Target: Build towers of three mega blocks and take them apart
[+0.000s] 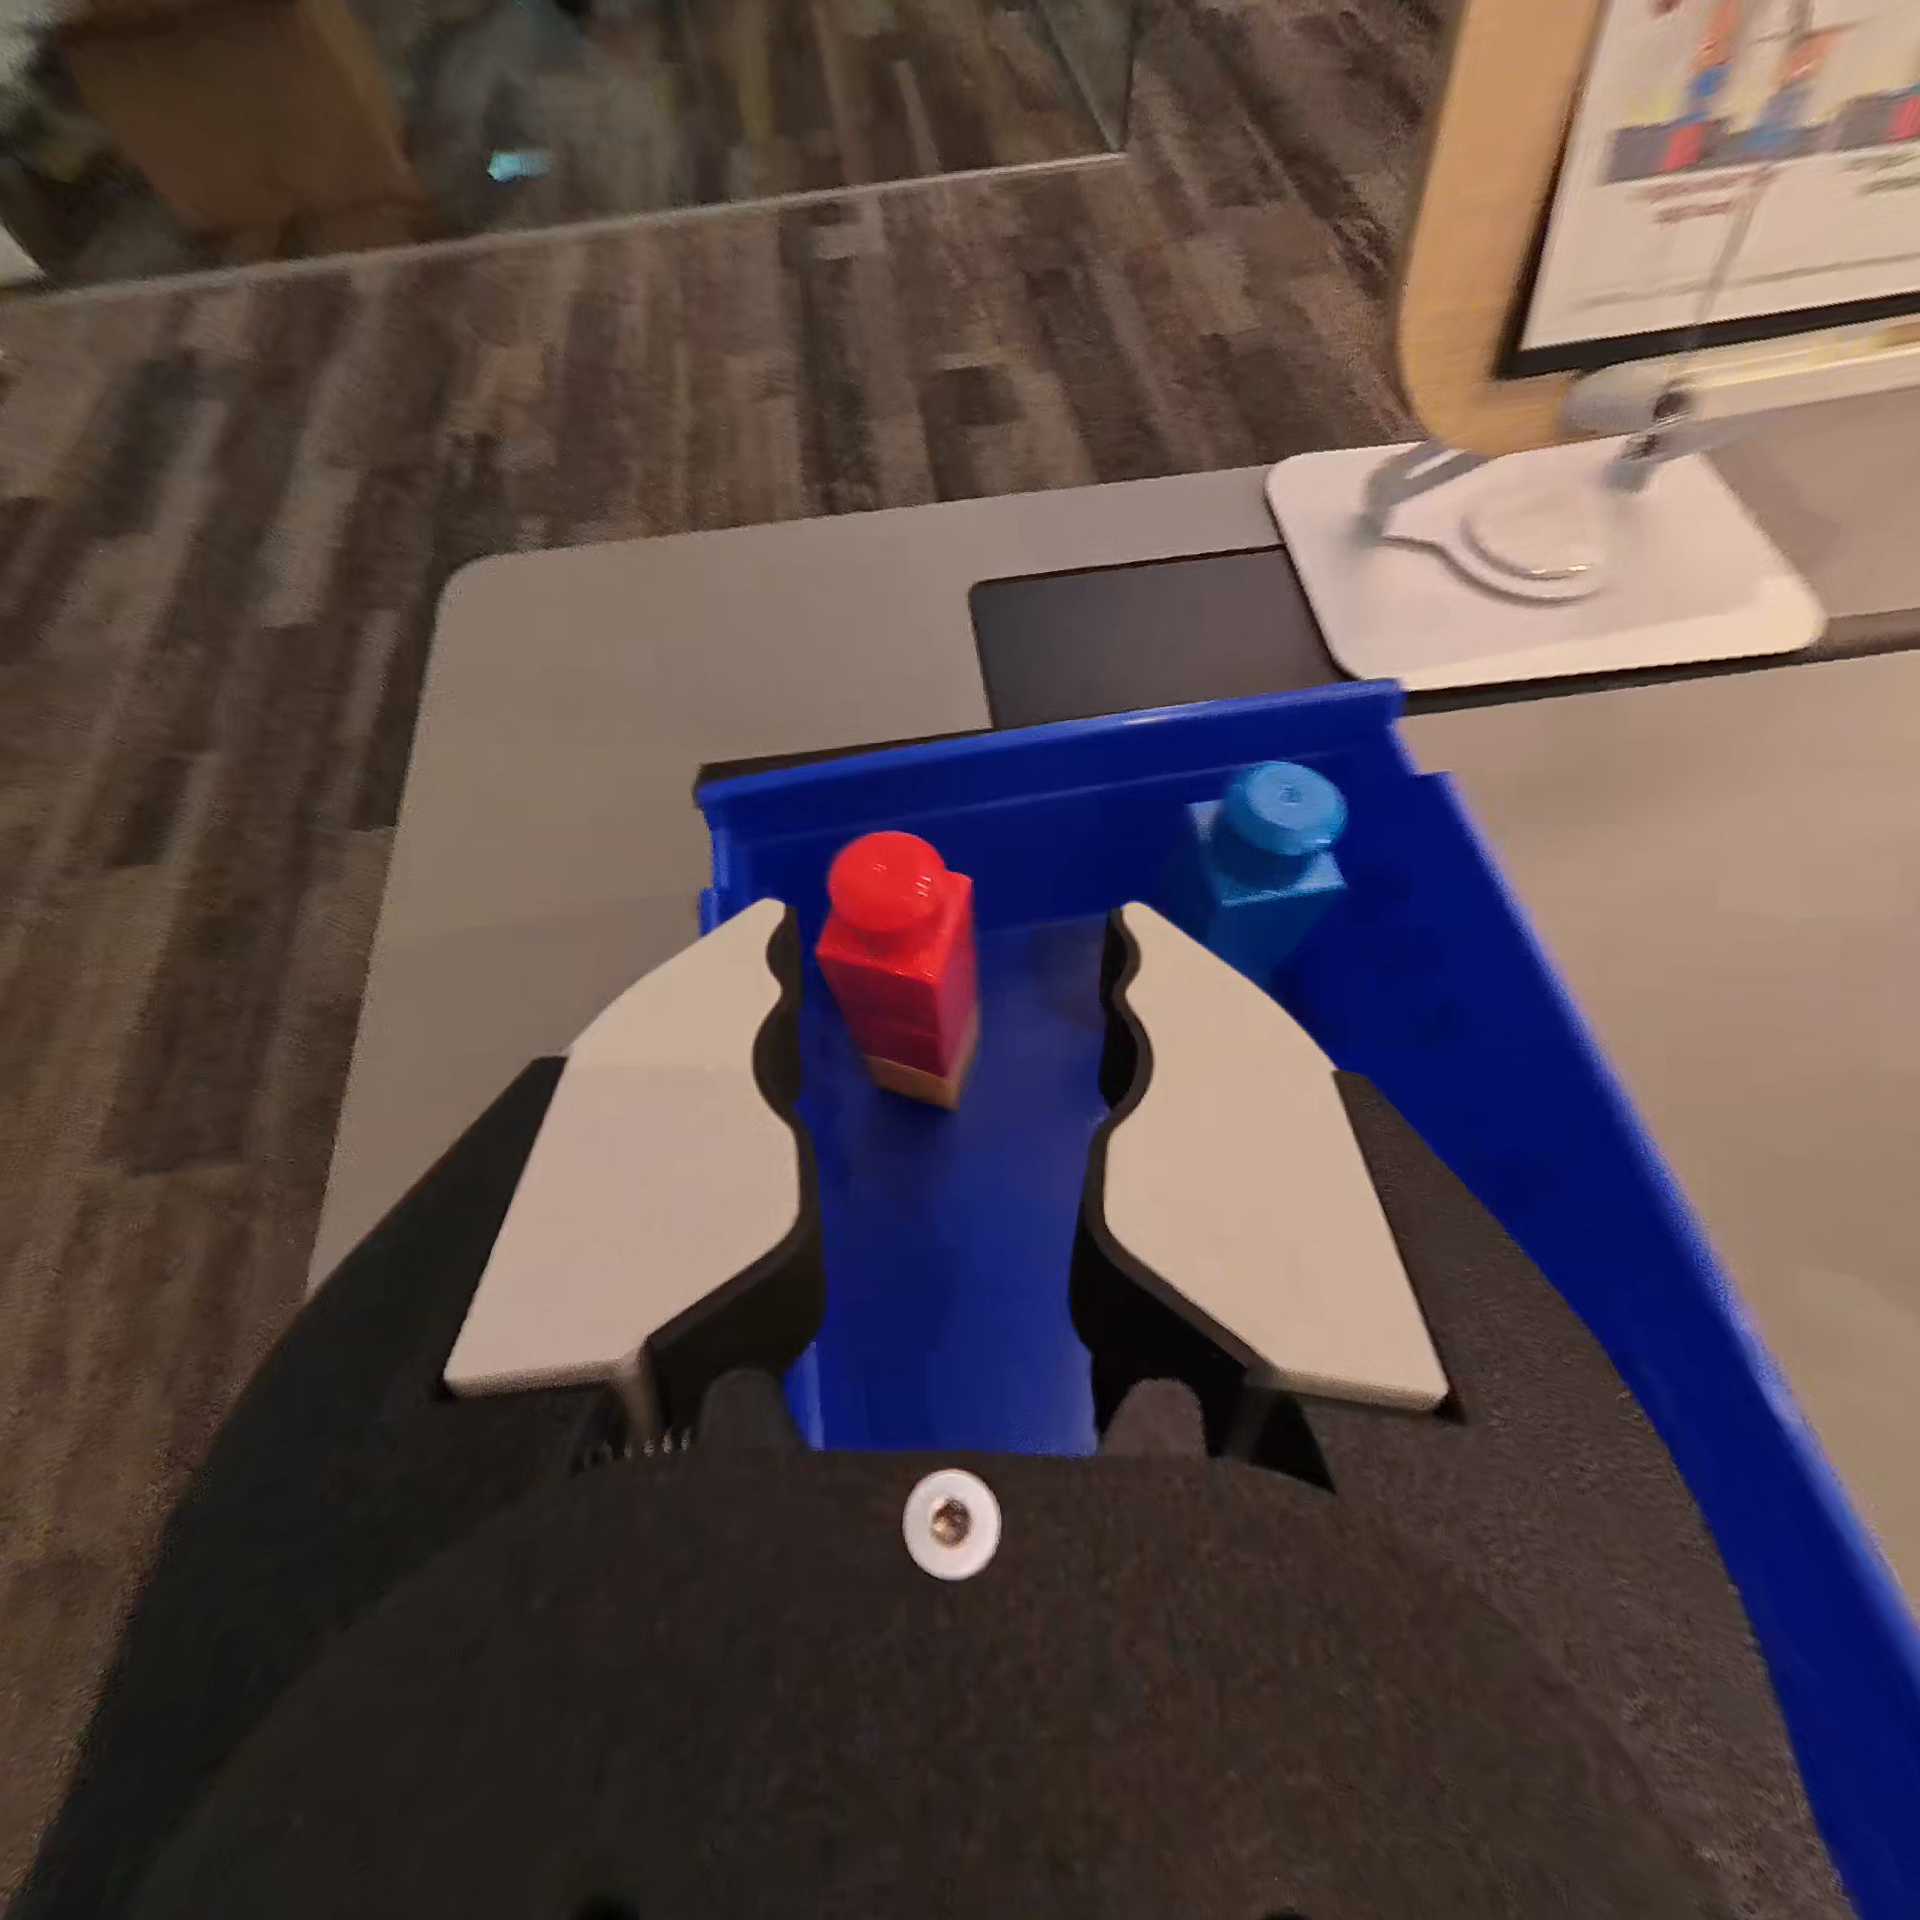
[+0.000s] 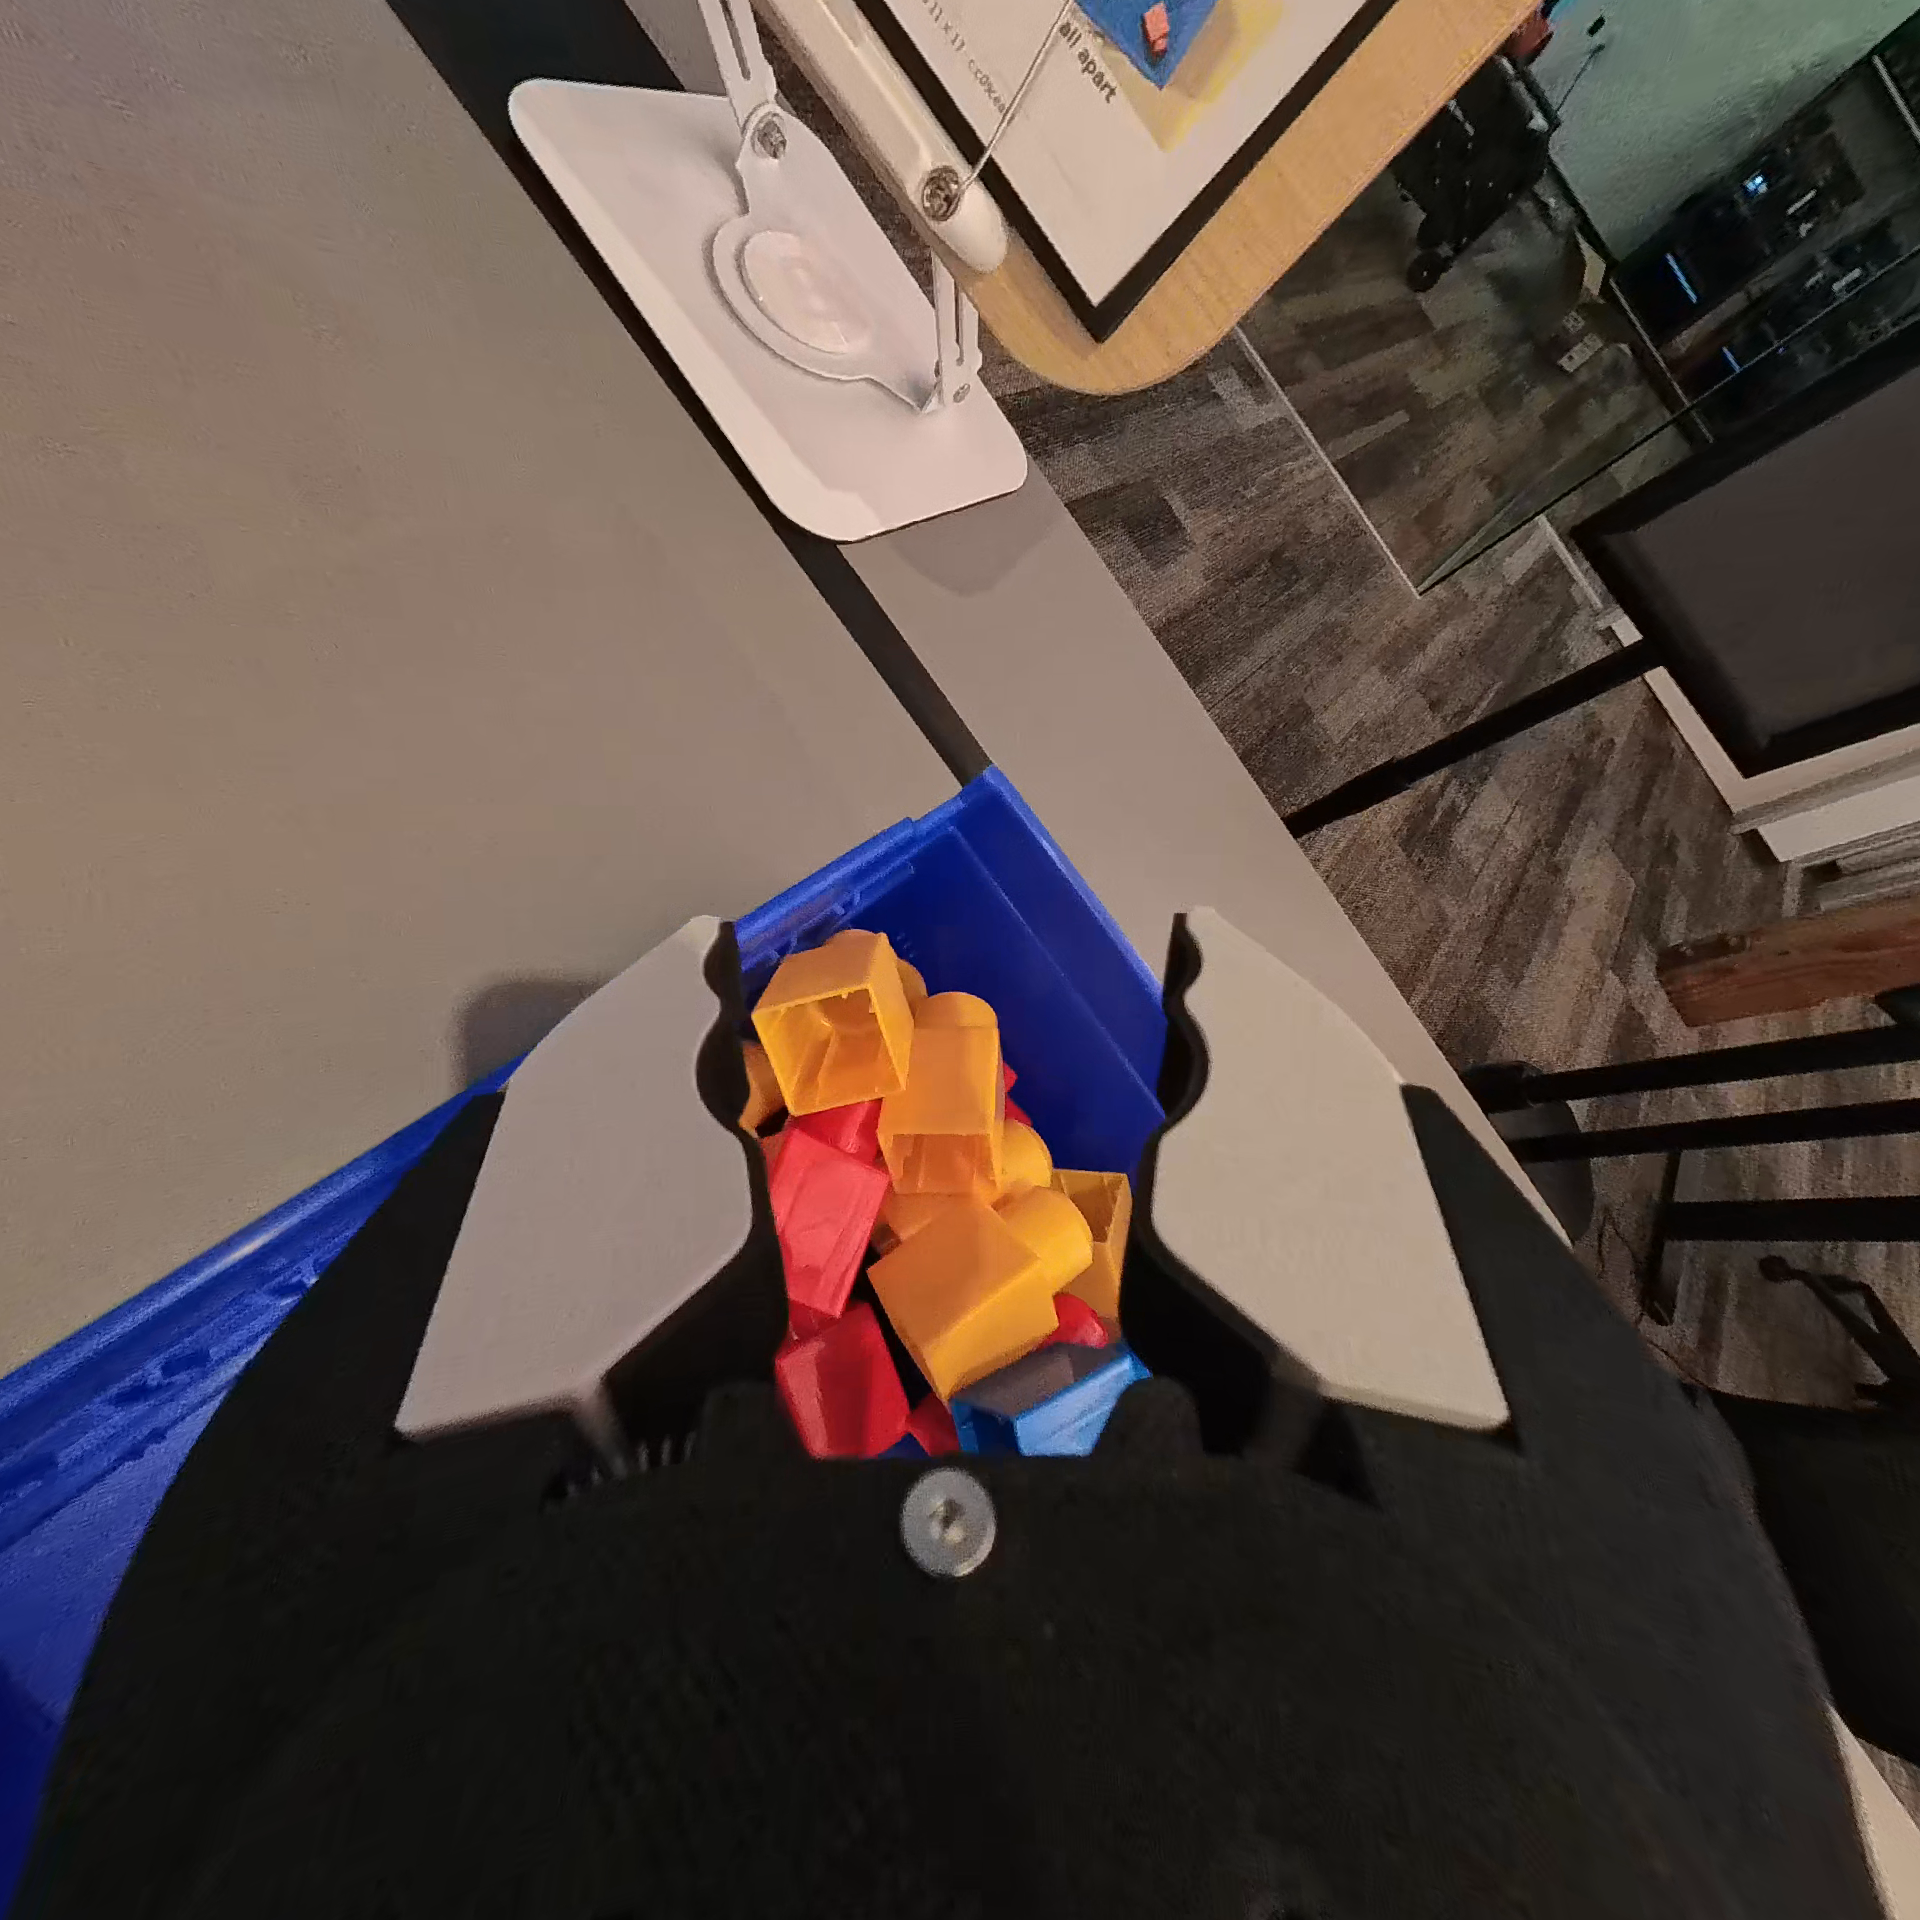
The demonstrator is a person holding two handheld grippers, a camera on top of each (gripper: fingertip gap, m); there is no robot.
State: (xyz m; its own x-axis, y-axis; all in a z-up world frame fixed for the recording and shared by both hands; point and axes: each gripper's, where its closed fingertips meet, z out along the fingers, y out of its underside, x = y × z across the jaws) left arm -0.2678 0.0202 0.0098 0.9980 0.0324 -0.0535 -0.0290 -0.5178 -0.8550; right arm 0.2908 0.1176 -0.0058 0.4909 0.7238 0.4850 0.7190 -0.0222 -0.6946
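Red tower point(image 1: 902, 966) stands between the left gripper's point(image 1: 951, 940) spread fingers, untouched; right fingers point(image 2: 1247, 1049) spread.

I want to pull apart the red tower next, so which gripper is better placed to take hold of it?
Probably the left gripper: its open fingers already flank the red tower. The right gripper hangs over loose blocks.

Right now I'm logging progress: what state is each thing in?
Red tower: upright, red blocks on an orange base.
Blue tower: upright.
Left gripper: open, holding nothing.
Right gripper: open, holding nothing.
Loose blocks: heaped in blue bin.
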